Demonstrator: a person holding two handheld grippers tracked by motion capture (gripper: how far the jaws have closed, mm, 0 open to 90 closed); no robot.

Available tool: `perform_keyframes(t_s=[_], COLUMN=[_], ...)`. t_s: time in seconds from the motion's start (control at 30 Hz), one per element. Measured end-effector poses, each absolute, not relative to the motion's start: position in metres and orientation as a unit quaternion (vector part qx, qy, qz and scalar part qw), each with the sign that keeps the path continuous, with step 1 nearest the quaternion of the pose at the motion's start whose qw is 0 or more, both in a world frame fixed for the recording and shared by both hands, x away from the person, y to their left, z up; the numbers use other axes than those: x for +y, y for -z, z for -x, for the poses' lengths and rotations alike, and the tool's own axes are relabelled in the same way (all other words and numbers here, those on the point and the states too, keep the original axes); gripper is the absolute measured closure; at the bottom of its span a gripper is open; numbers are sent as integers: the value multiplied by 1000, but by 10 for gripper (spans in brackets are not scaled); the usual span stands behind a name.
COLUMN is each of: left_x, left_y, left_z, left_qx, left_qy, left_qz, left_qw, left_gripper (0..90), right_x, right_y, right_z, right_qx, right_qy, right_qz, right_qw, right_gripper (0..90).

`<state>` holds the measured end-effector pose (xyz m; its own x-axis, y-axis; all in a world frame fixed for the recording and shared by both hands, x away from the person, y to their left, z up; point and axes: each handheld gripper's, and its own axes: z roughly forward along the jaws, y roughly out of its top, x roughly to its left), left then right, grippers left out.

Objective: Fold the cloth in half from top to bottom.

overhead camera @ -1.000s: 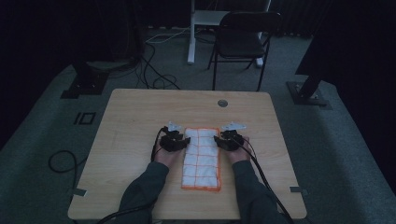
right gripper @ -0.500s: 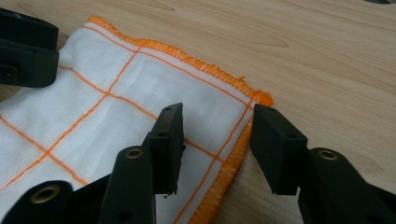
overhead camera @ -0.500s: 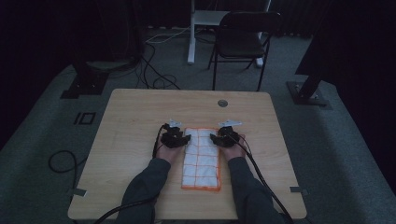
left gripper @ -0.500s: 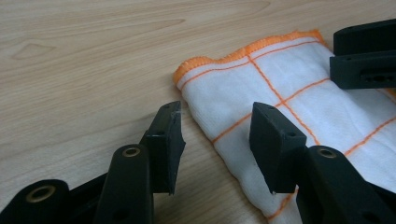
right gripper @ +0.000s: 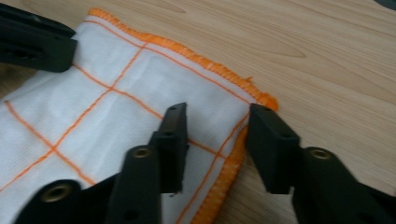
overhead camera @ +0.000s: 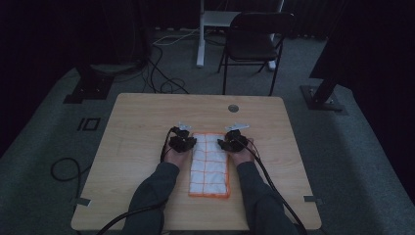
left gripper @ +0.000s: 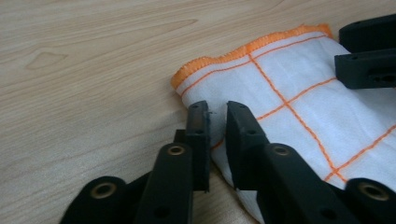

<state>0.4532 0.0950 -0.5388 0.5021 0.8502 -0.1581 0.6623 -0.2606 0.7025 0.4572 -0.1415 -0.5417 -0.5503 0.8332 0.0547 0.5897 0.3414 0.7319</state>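
A white cloth (overhead camera: 209, 166) with an orange grid and orange hem lies flat on the wooden table (overhead camera: 147, 122), long side running away from me. My left gripper (overhead camera: 188, 139) is at the cloth's far left corner. In the left gripper view its jaws (left gripper: 217, 109) have just been closing and now pinch the cloth's (left gripper: 289, 79) edge. My right gripper (overhead camera: 226, 140) is at the far right corner. Its jaws (right gripper: 217, 112) have also been closing but still stand apart, straddling the hem of the cloth (right gripper: 116, 107) without pressing it.
A round cable hole (overhead camera: 233, 107) sits in the table's far edge area. Beyond the table stand a black folding chair (overhead camera: 254, 39) and stand bases on grey carpet. Cables trail from both grippers off the near edge.
The right hand has shifted slightly left, onto the cloth's far right corner. The left hand has stayed at the far left corner.
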Motion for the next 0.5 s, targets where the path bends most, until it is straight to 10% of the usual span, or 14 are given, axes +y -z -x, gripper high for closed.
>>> perform_keyframes(t_s=[0.2, 0.5], left_x=[97, 98], left_y=[539, 534], left_z=[-455, -456], left_qx=[487, 490], left_qy=[-116, -120], left_qz=[-781, -774], left_qw=[374, 383], left_gripper=[861, 873], right_x=[-138, -137], right_y=[540, 537], right_z=[-459, -460], right_qx=[808, 802], right_qy=[-365, -374], right_qz=[-439, -442], right_qw=[142, 146], right_gripper=[817, 848])
